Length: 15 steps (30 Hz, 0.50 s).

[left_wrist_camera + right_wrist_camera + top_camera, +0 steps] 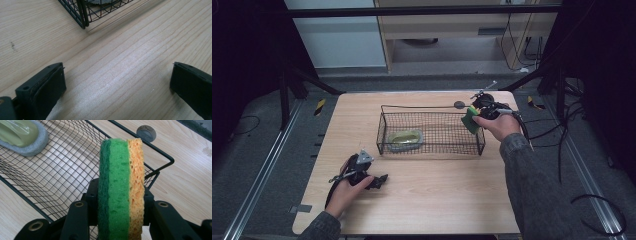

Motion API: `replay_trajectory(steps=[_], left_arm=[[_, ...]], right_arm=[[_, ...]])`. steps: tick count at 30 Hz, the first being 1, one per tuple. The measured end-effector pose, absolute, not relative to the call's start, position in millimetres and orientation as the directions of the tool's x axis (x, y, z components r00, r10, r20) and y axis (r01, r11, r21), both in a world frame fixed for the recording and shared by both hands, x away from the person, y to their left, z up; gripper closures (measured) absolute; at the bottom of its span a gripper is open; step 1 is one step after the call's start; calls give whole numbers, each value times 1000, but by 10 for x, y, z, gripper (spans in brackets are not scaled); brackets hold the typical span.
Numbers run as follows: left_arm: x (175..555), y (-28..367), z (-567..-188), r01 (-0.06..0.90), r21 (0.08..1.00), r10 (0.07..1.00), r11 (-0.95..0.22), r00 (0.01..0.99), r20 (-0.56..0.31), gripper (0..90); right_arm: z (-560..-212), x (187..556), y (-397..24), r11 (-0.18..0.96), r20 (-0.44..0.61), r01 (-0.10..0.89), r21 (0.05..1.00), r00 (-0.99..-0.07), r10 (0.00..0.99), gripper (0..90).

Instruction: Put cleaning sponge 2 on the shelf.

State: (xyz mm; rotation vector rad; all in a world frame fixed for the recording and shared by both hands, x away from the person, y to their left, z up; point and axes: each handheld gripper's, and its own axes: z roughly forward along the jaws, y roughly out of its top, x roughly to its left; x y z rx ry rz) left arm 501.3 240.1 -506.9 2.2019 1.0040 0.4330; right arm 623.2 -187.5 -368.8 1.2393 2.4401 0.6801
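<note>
My right gripper (476,116) is shut on a green and orange sponge (121,187), held on edge above the right end of the black wire basket (432,147). The sponge (470,120) hangs just over the basket's right rim. Inside the basket at its left end lies a grey scrubber with an olive-green handle (405,138), also seen in the right gripper view (21,135). My left gripper (379,181) rests low over the table near the front left, open, with bare wood between its fingers (47,87). A corner of the basket (83,15) lies ahead of it.
The wooden table (427,200) has a round grey cable plug (459,104) behind the basket, also seen in the right gripper view (146,133). Cables trail off the table's right side (557,135). Dark frame bars stand at the back corners.
</note>
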Motion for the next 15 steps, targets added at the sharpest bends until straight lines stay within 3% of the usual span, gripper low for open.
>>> replay_trajectory(steps=[15], left_arm=[[5015,2401,-5069,538,694,760,-479,650,21,0]], right_arm=[[-3873,6288,-1907,500,-54,685,529,-561,826,636]])
